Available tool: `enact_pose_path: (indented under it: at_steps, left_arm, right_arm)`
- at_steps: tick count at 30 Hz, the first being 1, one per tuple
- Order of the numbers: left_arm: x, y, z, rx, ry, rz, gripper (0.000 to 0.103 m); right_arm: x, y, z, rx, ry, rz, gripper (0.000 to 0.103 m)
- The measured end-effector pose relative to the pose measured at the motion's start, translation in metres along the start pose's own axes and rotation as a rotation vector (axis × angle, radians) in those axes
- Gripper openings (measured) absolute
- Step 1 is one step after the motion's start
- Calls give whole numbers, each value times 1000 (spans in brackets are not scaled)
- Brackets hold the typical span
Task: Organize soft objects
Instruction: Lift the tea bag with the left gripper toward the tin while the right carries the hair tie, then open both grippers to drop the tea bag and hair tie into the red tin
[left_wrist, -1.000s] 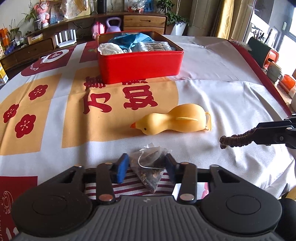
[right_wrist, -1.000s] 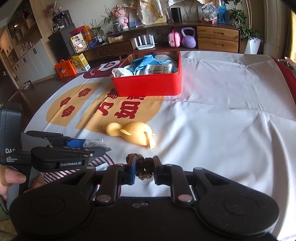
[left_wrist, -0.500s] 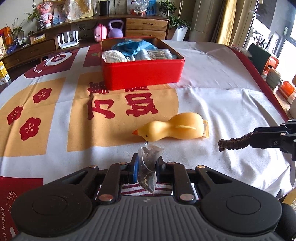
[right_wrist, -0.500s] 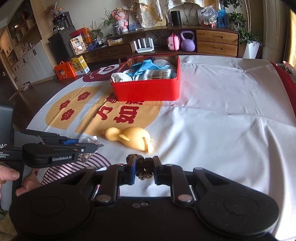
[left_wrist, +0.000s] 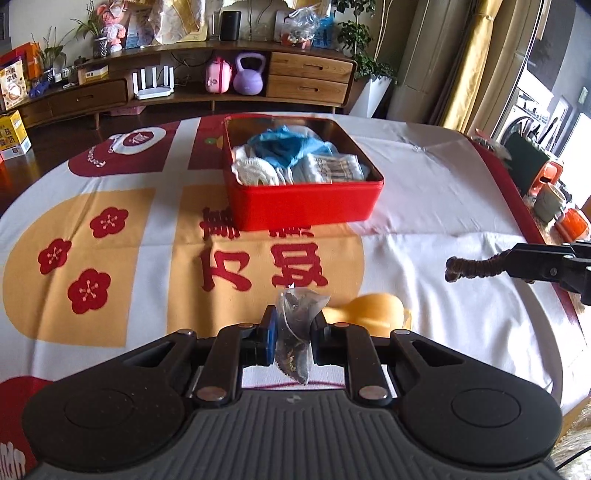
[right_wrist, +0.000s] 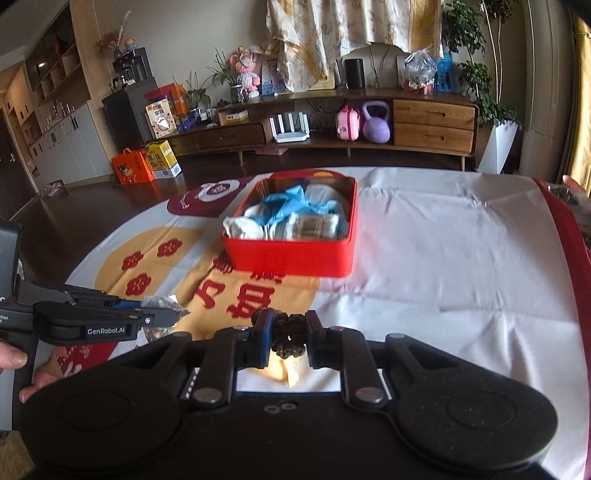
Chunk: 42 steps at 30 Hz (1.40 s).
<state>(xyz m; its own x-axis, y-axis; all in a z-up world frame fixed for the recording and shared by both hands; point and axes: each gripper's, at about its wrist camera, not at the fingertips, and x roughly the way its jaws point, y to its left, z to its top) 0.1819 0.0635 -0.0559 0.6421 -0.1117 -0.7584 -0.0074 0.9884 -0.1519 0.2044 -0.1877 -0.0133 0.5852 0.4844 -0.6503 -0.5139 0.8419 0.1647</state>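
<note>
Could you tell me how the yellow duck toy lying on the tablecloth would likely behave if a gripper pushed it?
The yellow duck toy looks smooth and rounded, so it may roll or pivot. It probably is light and slides easily on the tablecloth.

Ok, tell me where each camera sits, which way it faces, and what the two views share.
Left wrist: sits on the left tool, faces forward and down over the tablecloth to the red tin; its own fingers pinch a clear packet, and the right tool enters from the right, holding a brown scrunchie.
Right wrist: sits on the right tool, faces the same way; the scrunchie is pinched, and the left tool and a hand show at left.
Shared: tin, tablecloth, both tools, the wooden sideboard.
</note>
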Motion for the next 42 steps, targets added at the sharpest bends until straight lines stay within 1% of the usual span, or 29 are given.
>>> enact_pose_path:
  at_steps: [3,9,17,25,31,34,42]
  left_arm:
    - [-3,3,15,-15,-5,-12,18]
    - [-11,1,48,23,-41,-3,18]
    - [-7,3,94,48,-77,9,18]
    - [23,5,122,50,-71,22,18]
    - [51,7,143,59,-66,47,18]
    - [65,9,153,46,-62,54,18]
    - [104,8,167,67,-46,80,18]
  right_arm:
    - [-2,-1,16,-9,-21,-3,18]
    - [-2,0,48,-34,-57,-6,18]
    - [15,-2,80,-55,-89,-31,18]
    - [49,-11,102,-52,-81,-53,18]
    - [78,-18,116,-48,-76,-64,18]
    - [94,-21,123,-44,-73,-67,18]
    - [140,-26,132,-31,-56,-65,18]
